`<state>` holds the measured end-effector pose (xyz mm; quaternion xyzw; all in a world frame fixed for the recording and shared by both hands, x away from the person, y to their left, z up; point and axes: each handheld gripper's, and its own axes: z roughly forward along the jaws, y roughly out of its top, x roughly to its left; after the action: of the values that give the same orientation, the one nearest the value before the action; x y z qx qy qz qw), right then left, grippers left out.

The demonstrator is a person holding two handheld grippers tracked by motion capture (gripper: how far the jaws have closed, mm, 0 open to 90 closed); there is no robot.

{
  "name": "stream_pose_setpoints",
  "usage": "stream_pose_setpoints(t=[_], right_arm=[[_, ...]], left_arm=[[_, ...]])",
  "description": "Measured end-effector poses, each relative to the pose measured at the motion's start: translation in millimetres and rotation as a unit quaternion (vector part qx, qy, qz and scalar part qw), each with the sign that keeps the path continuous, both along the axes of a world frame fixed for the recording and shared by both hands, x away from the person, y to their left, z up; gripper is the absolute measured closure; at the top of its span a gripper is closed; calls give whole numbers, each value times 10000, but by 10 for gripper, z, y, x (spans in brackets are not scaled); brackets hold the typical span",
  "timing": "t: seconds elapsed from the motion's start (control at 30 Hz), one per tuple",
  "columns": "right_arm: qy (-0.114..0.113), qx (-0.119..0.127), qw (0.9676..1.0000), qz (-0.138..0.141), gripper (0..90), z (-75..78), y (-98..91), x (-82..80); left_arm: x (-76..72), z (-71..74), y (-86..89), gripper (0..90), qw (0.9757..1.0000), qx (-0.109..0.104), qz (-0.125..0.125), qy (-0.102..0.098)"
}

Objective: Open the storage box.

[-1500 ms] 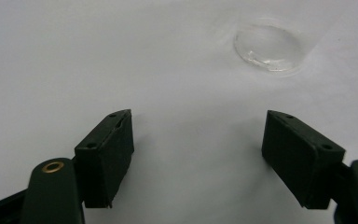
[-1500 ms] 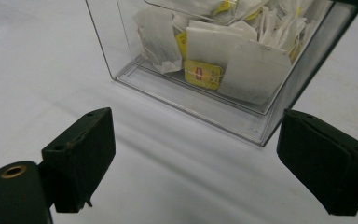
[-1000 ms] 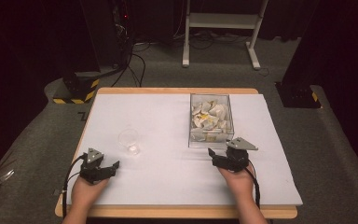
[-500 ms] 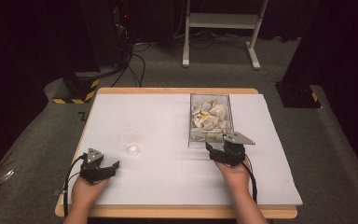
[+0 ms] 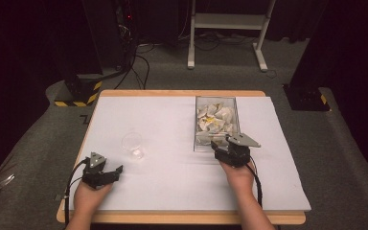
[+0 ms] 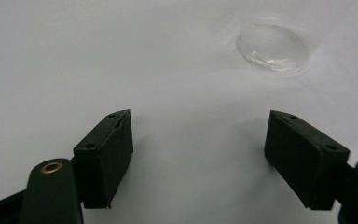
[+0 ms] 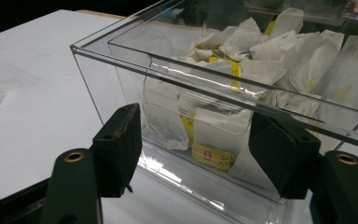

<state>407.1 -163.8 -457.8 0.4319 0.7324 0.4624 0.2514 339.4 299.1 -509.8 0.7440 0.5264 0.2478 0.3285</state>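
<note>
A clear plastic box [image 5: 196,123] of white tea bags [image 5: 216,117] stands right of centre on the table. My right gripper [image 5: 220,146] sits at the box's near wall. In the right gripper view its jaws have just been closing and stand apart [image 7: 196,135] on either side of the cut-out in that box [image 7: 121,58]. A tea bag with a yellow tag [image 7: 212,140] lies between them behind the opening, and the pads do not press on it. My left gripper [image 5: 116,173] rests near the front left, open [image 6: 200,135] with nothing between its jaws. A clear glass cup [image 5: 132,145] [image 6: 274,46] stands beyond it.
The white table cover [image 5: 172,120] spreads over a wooden table with its front edge [image 5: 182,218] close to the hands. Dark floor, a white stand [image 5: 225,33] and black-and-yellow bases [image 5: 76,91] lie behind the table.
My right gripper has edged forward and left to the box's near wall, and its jaws have narrowed. The left gripper and the cup have stayed put.
</note>
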Motion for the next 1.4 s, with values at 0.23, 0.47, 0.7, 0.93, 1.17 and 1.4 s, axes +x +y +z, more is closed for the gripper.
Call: stream_pose_setpoints(t=[0.23, 0.47, 0.7, 0.93, 1.17, 1.4], right_arm=[[2, 50, 10000, -63, 397, -14, 13, 19], [1, 23, 9999, -110, 418, -25, 29, 25], [5, 38, 9999, -127, 436, -33, 31, 28], [-9, 47, 9999, -144, 458, -43, 30, 13], [-54, -2, 9999, -156, 479, -52, 36, -20], [-65, 3, 9999, -158, 492, -53, 28, -43]], left_arm=[[0, -1, -2, 240, 10000, 0, 6, -7], [-2, -2, -5, 239, 10000, 17, 12, -26], [-3, -2, -6, 239, 10000, 27, 13, -37], [-3, -2, -6, 239, 10000, 24, 15, -34], [-5, -3, -10, 239, 10000, 21, 22, -42], [-5, -3, -10, 240, 10000, 22, 26, -39]])
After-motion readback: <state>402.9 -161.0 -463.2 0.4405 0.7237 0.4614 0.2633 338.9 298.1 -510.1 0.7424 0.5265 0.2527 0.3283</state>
